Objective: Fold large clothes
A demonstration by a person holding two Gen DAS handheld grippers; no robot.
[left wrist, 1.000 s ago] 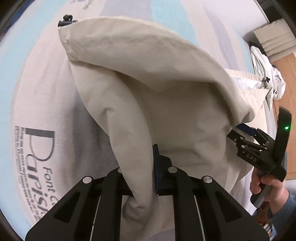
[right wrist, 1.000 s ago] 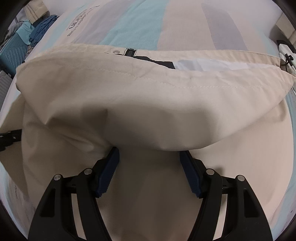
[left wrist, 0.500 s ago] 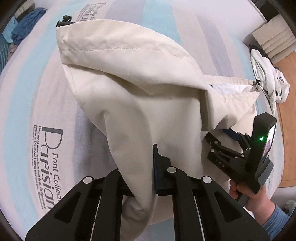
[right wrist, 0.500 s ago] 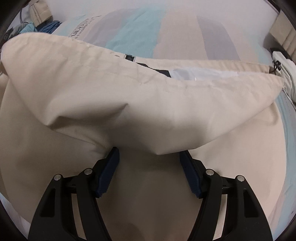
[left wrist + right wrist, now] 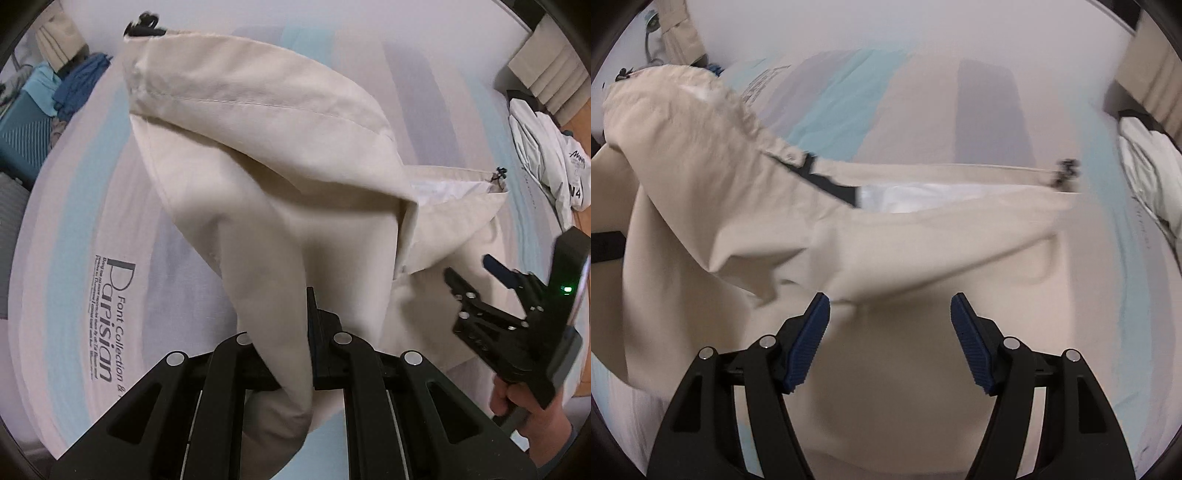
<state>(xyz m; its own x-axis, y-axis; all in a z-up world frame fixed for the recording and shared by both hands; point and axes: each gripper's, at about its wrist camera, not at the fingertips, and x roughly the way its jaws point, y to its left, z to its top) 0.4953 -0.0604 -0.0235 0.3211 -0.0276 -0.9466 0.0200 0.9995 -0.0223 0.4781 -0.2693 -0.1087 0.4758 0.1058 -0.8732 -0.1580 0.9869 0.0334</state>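
Note:
A large beige jacket [image 5: 266, 155] with a white lining lies partly on a striped bed. My left gripper [image 5: 291, 354] is shut on a bunched fold of the jacket and holds that side lifted off the bed. My right gripper [image 5: 890, 332] is open and empty, just above the jacket's flat lower part [image 5: 886, 387]. It also shows in the left wrist view [image 5: 476, 273], low at the right, with its jaws apart. The jacket's hem with a black cord stopper [image 5: 1065, 171] stretches across the right wrist view.
The bed sheet [image 5: 74, 221] has blue, grey and beige stripes and printed text. A white garment [image 5: 546, 158] lies at the bed's right edge. Blue clothes [image 5: 77, 85] and a teal case [image 5: 22, 136] sit beyond the far left edge.
My right gripper has drawn back from under the raised fold, and its fingers now stand free of the cloth. My left gripper has lifted its bunch of jacket higher.

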